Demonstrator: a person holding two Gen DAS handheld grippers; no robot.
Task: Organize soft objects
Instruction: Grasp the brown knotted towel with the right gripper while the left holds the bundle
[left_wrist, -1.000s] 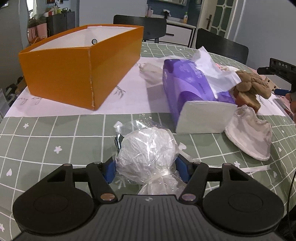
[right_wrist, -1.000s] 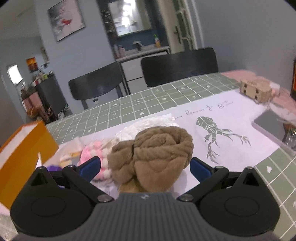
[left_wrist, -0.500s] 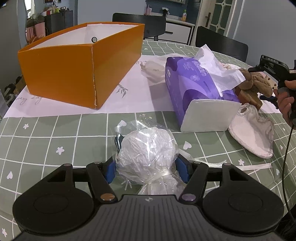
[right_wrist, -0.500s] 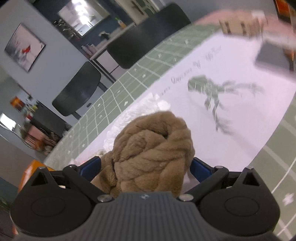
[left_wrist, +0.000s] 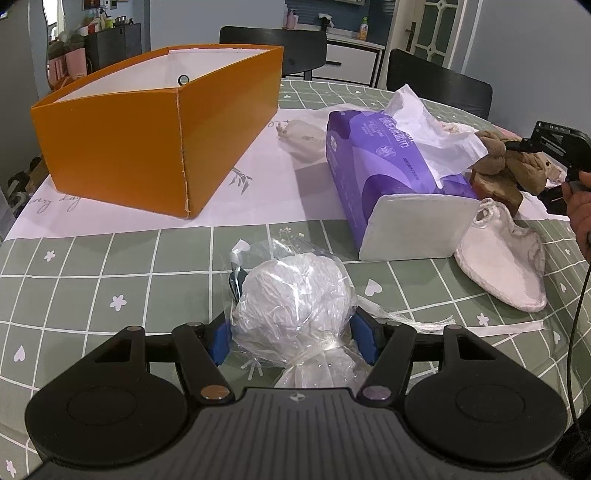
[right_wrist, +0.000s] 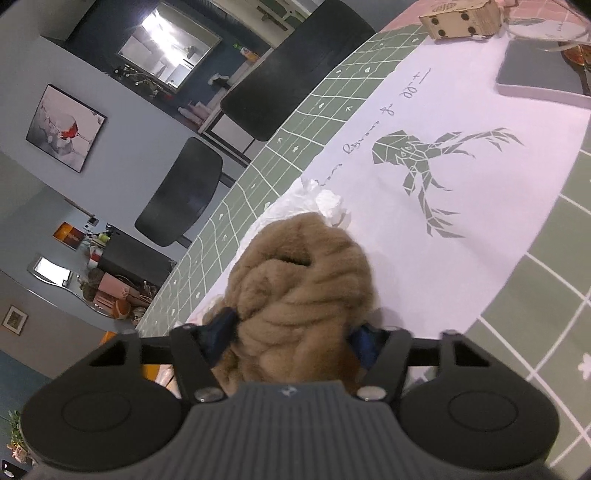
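My left gripper is shut on a white ball wrapped in clear plastic, held low over the green checked tablecloth. The open orange box stands at the far left. My right gripper is shut on a brown knotted plush toy; it also shows at the right in the left wrist view, beside the purple tissue pack. A white cloth pouch lies right of the pack, and a small white bag behind it.
A white paper sheet with a deer print covers the table middle. A wooden box and a grey pad sit at the far right. Black chairs stand behind the table. Crumpled tissue lies beyond the plush.
My right gripper has closed on the brown plush toy and rolled sideways, tilting its view. My left gripper still holds the wrapped ball and has barely moved.
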